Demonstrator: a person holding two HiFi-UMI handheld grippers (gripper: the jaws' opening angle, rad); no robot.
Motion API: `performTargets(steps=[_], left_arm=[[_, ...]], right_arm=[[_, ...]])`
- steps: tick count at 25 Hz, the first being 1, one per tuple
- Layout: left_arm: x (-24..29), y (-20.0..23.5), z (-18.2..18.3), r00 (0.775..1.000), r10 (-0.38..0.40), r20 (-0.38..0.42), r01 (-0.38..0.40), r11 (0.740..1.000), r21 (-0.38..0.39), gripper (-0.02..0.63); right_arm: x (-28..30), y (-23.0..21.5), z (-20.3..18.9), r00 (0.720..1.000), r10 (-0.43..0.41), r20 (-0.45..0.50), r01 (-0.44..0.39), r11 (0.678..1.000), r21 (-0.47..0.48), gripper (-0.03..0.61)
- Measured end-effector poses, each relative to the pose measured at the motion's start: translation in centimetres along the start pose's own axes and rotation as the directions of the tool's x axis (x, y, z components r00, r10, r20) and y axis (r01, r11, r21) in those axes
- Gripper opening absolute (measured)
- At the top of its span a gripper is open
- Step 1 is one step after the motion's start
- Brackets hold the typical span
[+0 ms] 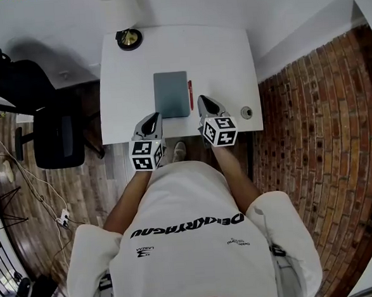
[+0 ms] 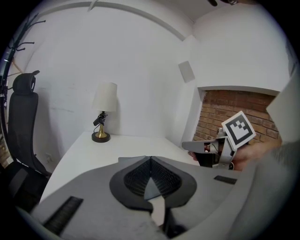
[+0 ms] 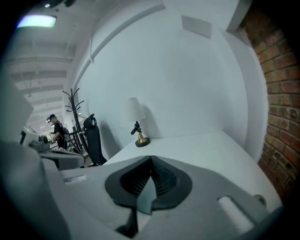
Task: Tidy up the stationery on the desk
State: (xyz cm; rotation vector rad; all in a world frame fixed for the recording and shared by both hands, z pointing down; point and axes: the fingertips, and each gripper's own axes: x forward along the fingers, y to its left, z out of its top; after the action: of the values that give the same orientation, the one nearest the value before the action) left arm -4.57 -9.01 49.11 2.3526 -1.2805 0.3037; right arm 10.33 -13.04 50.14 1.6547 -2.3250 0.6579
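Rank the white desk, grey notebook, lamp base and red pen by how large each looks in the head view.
1. The white desk.
2. The grey notebook.
3 and 4, unsure: the lamp base covers more area, but the red pen looks about as long as the base is wide.

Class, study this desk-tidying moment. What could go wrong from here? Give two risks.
1. The red pen lies close beside the grey notebook, so a jaw going for it may shove the notebook.
2. The small round object sits near the right edge of the desk. The shut right gripper, close by, could knock it off.
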Motion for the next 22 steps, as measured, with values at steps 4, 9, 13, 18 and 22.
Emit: performTargets(steps=[4,9,13,18,22], left_arm=[[-0.5,-0.7,0.1,1.0,-0.023,0.02,0.023,1.0,0.007,-0.002],[-1.2,-2.2,0.3,0.998,-0.056,0.03,0.054,0.997,0.055,-0.002],[-1.6,-3.0,0.1,0.996,-0.078,0.04,0.074,0.994,0.083,-0.002],[-2.3,-3.6,-0.3,0.993,-0.101,0.06,0.096,0.992,0.084,-0.002],[-2.4,-3.8,-0.5,0.99,-0.118,0.074,0.113,0.991,0.077,-0.002]], right_arm=[[-1.8,1.5,-1.2,1.0,-0.006,0.03,0.008,0.998,-0.063,-0.009],[-3.6,2.8,-2.2,0.999,0.024,0.047,-0.022,0.999,-0.045,-0.009],[-4.5,3.8,-2.0,0.997,0.039,0.06,-0.036,0.999,-0.039,-0.009],[-5.8,4.6,-1.9,0.994,0.047,0.099,-0.042,0.998,-0.05,-0.009],[-6.4,5.0,-2.2,0.993,0.049,0.109,-0.043,0.997,-0.06,-0.011]])
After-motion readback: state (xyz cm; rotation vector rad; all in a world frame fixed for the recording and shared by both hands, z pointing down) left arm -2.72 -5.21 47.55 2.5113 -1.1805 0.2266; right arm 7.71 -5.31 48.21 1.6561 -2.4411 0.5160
